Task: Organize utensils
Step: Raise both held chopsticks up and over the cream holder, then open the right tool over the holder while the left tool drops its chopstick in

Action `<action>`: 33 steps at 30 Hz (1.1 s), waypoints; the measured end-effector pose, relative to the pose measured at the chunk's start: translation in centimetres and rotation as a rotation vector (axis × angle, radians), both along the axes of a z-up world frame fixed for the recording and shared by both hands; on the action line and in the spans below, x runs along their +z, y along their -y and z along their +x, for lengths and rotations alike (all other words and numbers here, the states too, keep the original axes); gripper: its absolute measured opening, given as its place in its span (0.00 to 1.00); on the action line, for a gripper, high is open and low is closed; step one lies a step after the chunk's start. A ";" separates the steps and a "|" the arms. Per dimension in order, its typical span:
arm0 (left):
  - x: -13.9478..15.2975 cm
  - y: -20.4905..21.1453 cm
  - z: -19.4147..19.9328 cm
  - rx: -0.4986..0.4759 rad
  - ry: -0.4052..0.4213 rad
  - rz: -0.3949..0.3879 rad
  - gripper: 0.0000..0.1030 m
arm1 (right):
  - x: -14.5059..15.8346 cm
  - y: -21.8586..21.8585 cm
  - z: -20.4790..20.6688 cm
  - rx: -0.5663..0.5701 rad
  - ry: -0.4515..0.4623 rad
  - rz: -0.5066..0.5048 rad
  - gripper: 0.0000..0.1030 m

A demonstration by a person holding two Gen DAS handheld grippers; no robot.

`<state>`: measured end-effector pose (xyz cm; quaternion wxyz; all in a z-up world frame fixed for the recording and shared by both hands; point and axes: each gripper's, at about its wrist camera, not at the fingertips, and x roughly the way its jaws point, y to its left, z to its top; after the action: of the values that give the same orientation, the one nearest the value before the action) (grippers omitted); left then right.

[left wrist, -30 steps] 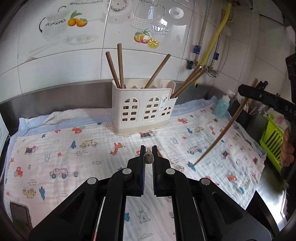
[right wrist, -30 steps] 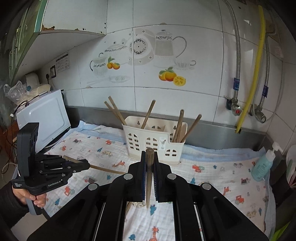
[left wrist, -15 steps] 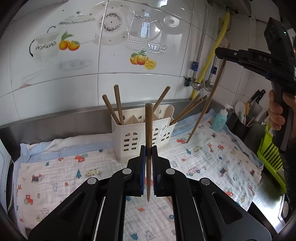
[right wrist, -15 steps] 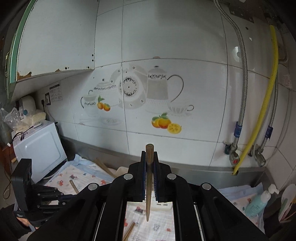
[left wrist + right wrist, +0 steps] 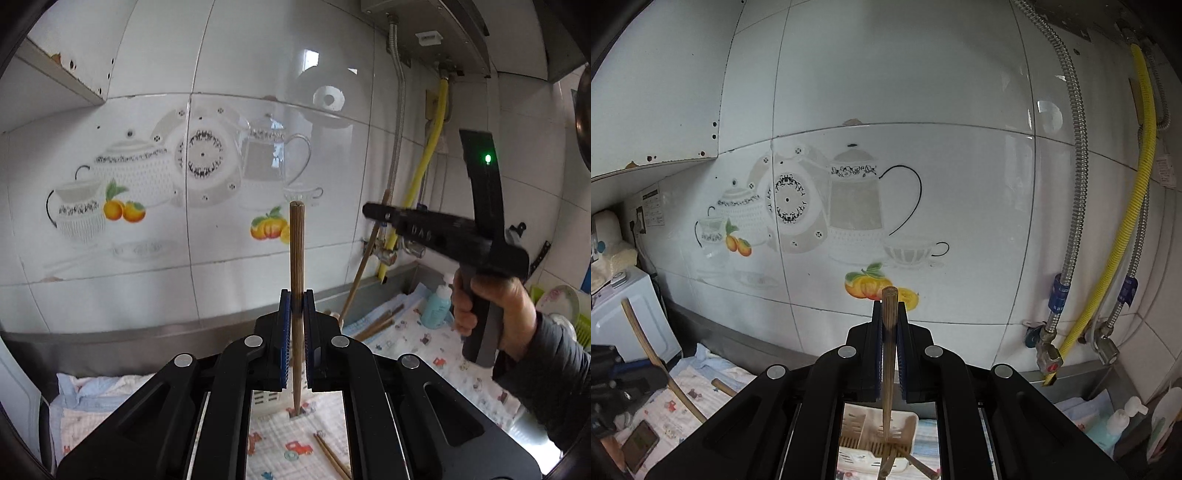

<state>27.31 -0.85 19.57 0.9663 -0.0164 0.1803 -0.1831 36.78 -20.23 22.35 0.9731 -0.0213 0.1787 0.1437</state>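
Two chopsticks in hand, one per tool. Left tool (image 5: 294, 306) clamped tight on a brown chopstick (image 5: 296, 258), held near upright; blunt end up against the tiled wall, tapered end hanging below the jaws over the printed cloth (image 5: 436, 354) on the counter. Right tool (image 5: 889, 317) likewise pinched shut on its own chopstick (image 5: 888, 354), also near vertical, tip pointing down.

Key relation, right wrist view: the white utensil holder (image 5: 875, 424) sits directly beneath the right tool, its open slotted top facing up, and the hanging tip reads as right over or just inside the opening. Depth unclear; cannot say whether the tip has entered a compartment, or which one. Other sticks already lean in the holder.

Left wrist view: only a sliver of the holder (image 5: 264, 398) shows under the jaws, ahead of and below the left chopstick's tip. The right tool also appears here, off to the right and high, gripped by a hand (image 5: 491, 306), its stick slanting down toward the counter.

Judgement: right hand is the better placed. Stick's long axis already lines up with the drop; the move wanted is straight down, then release. Left follows.

Two loose chopsticks (image 5: 330, 458) lie flat on the cloth, yet to collect.
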 end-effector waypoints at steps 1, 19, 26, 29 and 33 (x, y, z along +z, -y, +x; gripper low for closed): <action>0.5 0.1 0.5 0.014 0.020 0.008 0.05 | -0.3 0.0 0.4 0.002 -0.007 0.003 0.06; -2.6 0.2 7.8 0.129 -0.037 0.027 0.05 | -5.7 0.2 2.2 0.024 -0.127 -0.035 0.06; -4.0 0.1 8.6 0.128 -0.082 0.036 0.05 | -6.1 0.1 1.6 0.025 -0.133 -0.059 0.07; -3.8 0.4 8.3 0.125 -0.070 0.046 0.07 | -5.9 0.1 1.3 0.019 -0.126 -0.064 0.07; -2.9 0.1 7.4 0.125 -0.055 0.027 0.08 | -5.2 0.3 0.3 0.019 -0.108 -0.071 0.10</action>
<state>34.75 -0.96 16.66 0.9707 -0.0194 0.2078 -0.1194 37.12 -20.50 17.19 0.9593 -0.0500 0.2355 0.1475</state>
